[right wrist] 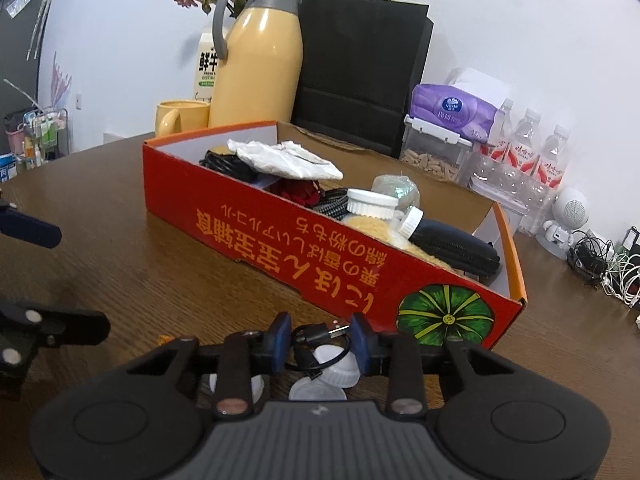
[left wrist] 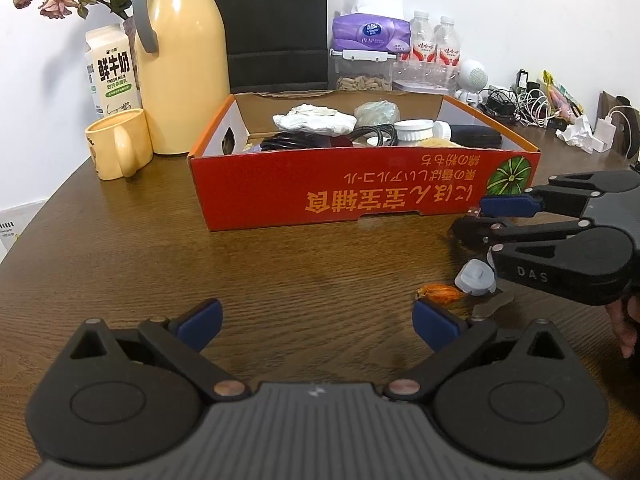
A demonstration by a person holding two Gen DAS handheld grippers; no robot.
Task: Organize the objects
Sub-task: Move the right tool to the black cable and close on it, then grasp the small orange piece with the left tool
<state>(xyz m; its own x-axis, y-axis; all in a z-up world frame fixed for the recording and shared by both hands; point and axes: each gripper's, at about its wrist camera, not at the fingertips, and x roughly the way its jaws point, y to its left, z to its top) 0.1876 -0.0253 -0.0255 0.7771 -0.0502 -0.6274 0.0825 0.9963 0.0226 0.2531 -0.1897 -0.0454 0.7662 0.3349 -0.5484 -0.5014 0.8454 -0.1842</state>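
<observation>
A red cardboard box stands on the wooden table, filled with a white cloth, cables, a white jar lid and a dark pouch. My right gripper is shut on a black USB cable just in front of the box's right corner. Under it lie white caps and an orange scrap. My left gripper is open and empty, low over the table in front of the box.
A yellow thermos, yellow mug and milk carton stand left of the box. A black bag, tissue pack, water bottles, a small robot figure and tangled chargers line the back.
</observation>
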